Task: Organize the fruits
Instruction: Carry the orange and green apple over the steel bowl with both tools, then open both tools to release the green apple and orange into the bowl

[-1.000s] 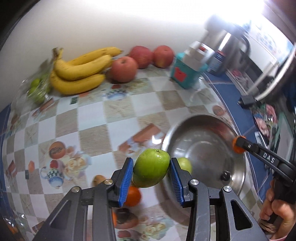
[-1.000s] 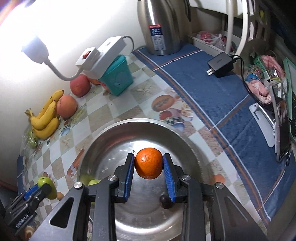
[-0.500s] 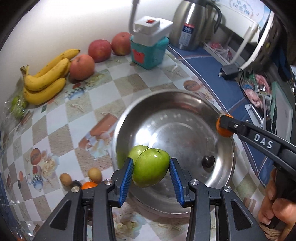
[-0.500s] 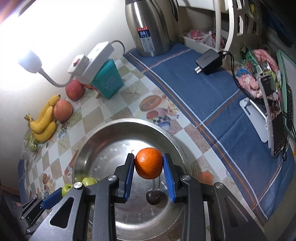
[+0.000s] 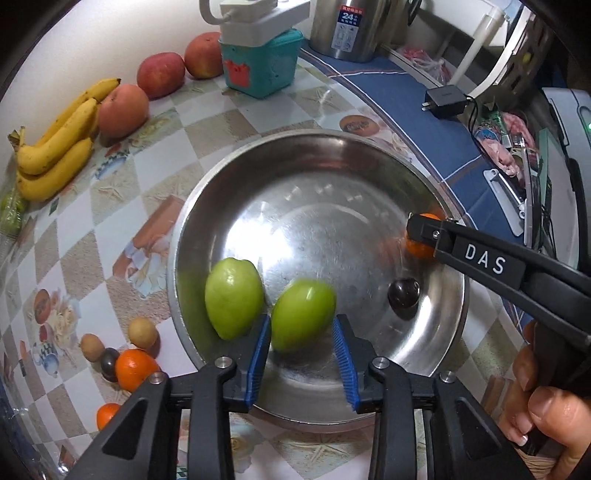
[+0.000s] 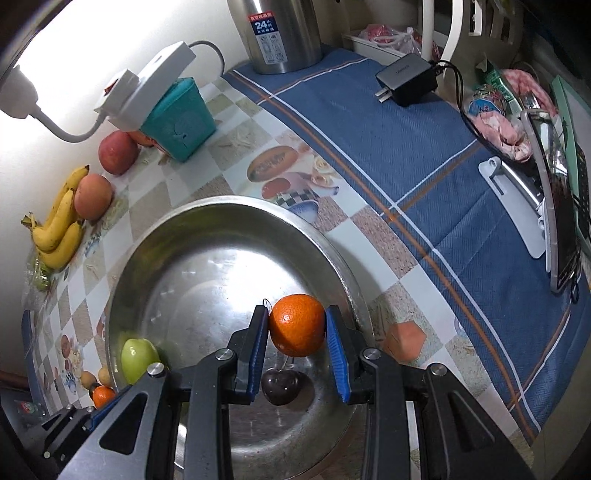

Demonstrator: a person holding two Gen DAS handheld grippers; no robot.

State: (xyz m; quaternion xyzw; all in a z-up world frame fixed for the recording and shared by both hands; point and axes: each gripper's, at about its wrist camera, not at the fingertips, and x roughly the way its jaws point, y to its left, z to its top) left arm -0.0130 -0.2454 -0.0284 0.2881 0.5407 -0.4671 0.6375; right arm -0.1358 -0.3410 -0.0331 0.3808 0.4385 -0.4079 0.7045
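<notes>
A steel bowl (image 5: 177,258) holds one green fruit (image 5: 232,299) and a dark cherry (image 5: 403,293). My left gripper (image 5: 301,325) points down over the bowl's near side and its jaws are closing. A second green fruit (image 5: 303,314) sits between the fingertips. It is blurred and looks loose, slipping down from the blue pads. My right gripper (image 6: 297,314) is shut on an orange (image 6: 297,325) just above the cherry (image 6: 280,386), low inside the bowl (image 6: 229,201). From the left wrist view that orange (image 5: 421,251) hangs near the bowl's right rim.
Bananas (image 5: 55,147) and red apples (image 5: 160,74) lie along the back wall beside a teal box (image 5: 262,70) and a steel thermos (image 5: 351,29). Small oranges (image 5: 135,367) and brown fruits lie left of the bowl. A charger (image 5: 445,101) lies on the blue cloth.
My left gripper moved over the bowl and sank. Its green fruit, firmly clamped before, is blurred and slipping at the tips, and the pads stand closer together. The right gripper lowered with the orange.
</notes>
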